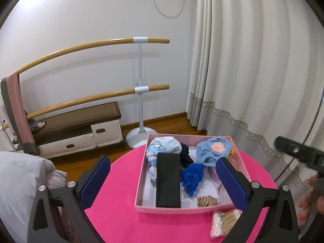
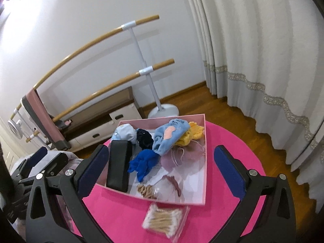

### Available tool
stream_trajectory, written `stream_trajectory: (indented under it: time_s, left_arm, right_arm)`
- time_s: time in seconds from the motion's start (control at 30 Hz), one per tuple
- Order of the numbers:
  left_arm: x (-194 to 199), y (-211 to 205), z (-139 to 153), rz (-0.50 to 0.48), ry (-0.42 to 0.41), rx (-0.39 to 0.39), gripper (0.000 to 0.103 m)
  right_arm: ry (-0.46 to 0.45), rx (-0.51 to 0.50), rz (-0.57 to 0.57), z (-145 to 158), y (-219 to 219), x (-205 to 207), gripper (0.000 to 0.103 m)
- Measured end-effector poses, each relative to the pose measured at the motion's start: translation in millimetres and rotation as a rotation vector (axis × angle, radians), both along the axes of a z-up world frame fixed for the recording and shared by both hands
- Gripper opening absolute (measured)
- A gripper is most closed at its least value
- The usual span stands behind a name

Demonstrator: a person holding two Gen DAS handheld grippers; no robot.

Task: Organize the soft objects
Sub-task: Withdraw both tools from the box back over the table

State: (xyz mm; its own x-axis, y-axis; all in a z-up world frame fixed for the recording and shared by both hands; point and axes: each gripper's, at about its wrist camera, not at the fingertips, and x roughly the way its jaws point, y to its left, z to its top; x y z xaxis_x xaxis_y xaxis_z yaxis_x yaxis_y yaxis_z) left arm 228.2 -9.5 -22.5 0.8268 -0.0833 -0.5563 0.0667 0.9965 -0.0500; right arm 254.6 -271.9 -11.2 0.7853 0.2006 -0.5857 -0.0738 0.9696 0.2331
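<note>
Two grippers: left gripper (image 1: 163, 179) and right gripper (image 2: 161, 172), both with jaws spread wide, nothing between the pads, hanging above the near edge of the round pink table (image 2: 239, 141).
Pink box (image 2: 203, 162): at the table's middle, open-topped, gathering the soft objects in one place.
Box contents: black case (image 2: 118, 165) along the left wall; royal-blue cloth (image 2: 143, 165) at centre; light-blue plush (image 2: 170, 136) and yellow knit (image 2: 191, 134) toward the far right corner; pale printed cloth (image 1: 162, 146) at the far left corner; beige hair ties (image 2: 145, 190) by the near wall.
Left outside: bag of cotton swabs (image 2: 165, 221), on the table just before the box's near wall.
Likely stage: sorting apparently finished, hands free.
</note>
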Motion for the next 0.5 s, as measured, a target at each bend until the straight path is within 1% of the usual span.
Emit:
stream_trajectory:
  time_s: [0.13,0.33,0.43,0.5]
  left_arm:
    - [-28,10,0,0.007,-0.014,-0.018,0.103]
    - [-71,12,3,0.019,-0.060,0.013,0.103]
    - [-97,11,4,0.020,-0.091,0.027,0.103]
    - [-112,9,5,0.016,-0.109,0.037,0.103]
  right_arm:
    - [-0.053,-0.005,-0.012,13,-3,-32,0.103]
    - [-0.131,-0.021,-0.059,23,-6,-85,0.103]
    - [-0.162,-0.022,-0.072,23,-6,-108,0.103]
    - [-0.173,-0.044,-0.092,21,-4,-123,0.103]
